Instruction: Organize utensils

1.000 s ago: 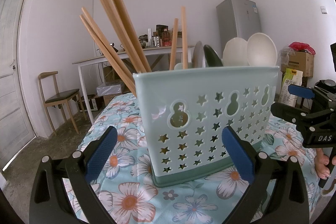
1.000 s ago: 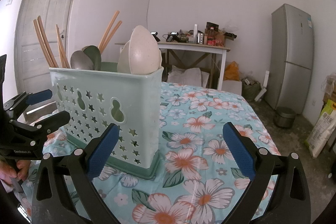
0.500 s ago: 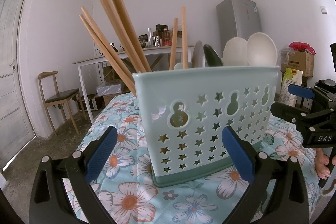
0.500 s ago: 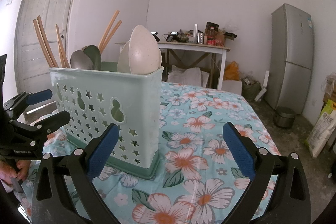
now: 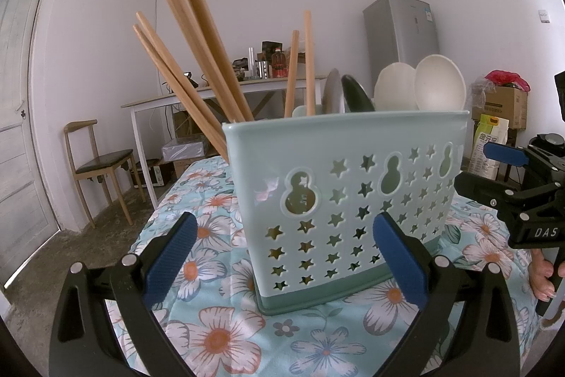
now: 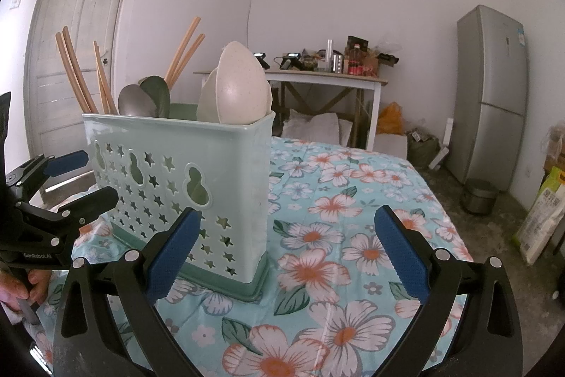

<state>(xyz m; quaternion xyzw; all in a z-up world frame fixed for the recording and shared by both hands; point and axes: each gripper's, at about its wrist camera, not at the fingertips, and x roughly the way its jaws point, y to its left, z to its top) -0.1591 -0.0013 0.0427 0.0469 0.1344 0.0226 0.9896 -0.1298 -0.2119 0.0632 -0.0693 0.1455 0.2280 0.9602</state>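
Note:
A pale green utensil basket (image 5: 346,186) (image 6: 183,179) with star cut-outs stands upright on the floral tablecloth (image 5: 219,320) (image 6: 339,235). Several wooden chopsticks (image 5: 197,34) (image 6: 74,69) lean in its left end, two dark metal spoons (image 5: 348,92) (image 6: 144,98) sit in the middle, and two white spoons (image 5: 420,83) (image 6: 240,87) in the right end. My left gripper (image 5: 284,257) is open just in front of the basket, holding nothing. My right gripper (image 6: 284,249) is open beside the basket's right corner, also holding nothing. Each gripper shows at the edge of the other's view.
A white table (image 6: 317,80) with bottles and clutter stands at the back wall, a grey fridge (image 6: 491,94) to its right. A wooden chair (image 5: 99,165) and a door (image 5: 17,115) are on the left. Boxes and bags (image 5: 501,115) sit on the floor. A hand (image 5: 543,274) holds the other gripper.

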